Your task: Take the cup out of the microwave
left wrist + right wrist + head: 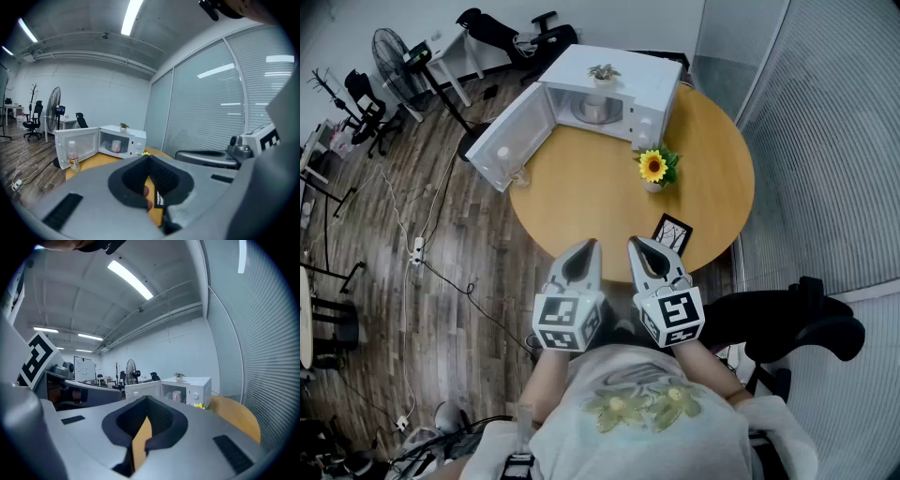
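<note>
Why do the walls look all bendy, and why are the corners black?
Head view: the wide lens bows the blinds and the round table; the light is soft and even. Left gripper view: black corners come from the lens, the ceiling light glares white, and the close left gripper looks a bit soft. Right gripper view: same black corners and a curved ceiling; the microwave stays fairly sharp.

We wear a white shirt with a pale yellow flower print; our grey left gripper and right gripper each bear a black-and-white marker cube.
</note>
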{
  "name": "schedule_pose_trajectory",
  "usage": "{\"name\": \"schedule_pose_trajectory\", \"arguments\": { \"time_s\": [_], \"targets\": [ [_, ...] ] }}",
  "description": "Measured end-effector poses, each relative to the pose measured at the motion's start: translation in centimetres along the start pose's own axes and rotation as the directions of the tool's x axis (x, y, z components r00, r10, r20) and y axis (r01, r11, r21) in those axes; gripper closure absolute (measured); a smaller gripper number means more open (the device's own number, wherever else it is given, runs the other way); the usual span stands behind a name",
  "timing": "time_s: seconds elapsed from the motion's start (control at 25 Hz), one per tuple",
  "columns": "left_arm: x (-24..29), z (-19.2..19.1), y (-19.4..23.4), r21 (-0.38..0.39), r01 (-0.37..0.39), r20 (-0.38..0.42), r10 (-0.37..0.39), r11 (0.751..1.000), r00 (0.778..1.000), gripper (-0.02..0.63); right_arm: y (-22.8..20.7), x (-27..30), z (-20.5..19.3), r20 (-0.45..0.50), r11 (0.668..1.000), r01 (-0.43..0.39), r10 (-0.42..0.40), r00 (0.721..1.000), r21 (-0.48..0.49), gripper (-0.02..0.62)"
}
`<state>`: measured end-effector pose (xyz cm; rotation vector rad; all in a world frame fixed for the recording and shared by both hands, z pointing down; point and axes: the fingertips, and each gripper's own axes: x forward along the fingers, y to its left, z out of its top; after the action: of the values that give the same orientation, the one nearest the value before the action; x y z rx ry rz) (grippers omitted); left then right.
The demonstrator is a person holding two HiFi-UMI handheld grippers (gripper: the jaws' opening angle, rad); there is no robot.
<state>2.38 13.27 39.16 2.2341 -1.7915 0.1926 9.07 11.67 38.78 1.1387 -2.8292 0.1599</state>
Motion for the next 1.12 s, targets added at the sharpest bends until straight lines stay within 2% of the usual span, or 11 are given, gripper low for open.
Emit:
{"name": "schedule_pose_trajectory", "arguments": {
  "time_s": [0.2,0.4,0.72,0.96,1.12],
  "targets": [
    [0.4,-0.5,0.3,-0.002,0.010,-0.008,-0.010,1.000,1.000,0.603,0.1,0.5,-0.4,-0.017,1.000,-0.001,0.001,1.000,-0.001,0.578],
    [1.1,-0.8,1.1,-0.002,0.025,-0.018,-0.025,1.000,1.000,0.601,-0.3,1.2,-0.4,-0.005,0.999,0.035,-0.035,0.999,0.018,0.578],
    [2.6,0.2,2.3,-0.012,0.053,-0.006,-0.053,0.999,0.999,0.592,-0.9,2.8,-0.3,-0.010,0.998,0.059,-0.059,0.998,0.022,0.578],
    [4.3,1.1,3.3,0.027,0.055,0.003,-0.055,0.998,0.998,0.371,-1.4,4.3,-0.2,-0.018,0.998,0.067,-0.066,0.998,0.022,0.578],
    [5.4,0.9,4.3,0.051,0.047,-0.016,-0.046,0.998,0.999,0.342,-1.9,5.4,-0.3,-0.027,0.997,0.073,-0.073,0.997,0.026,0.578]
  ]
}}
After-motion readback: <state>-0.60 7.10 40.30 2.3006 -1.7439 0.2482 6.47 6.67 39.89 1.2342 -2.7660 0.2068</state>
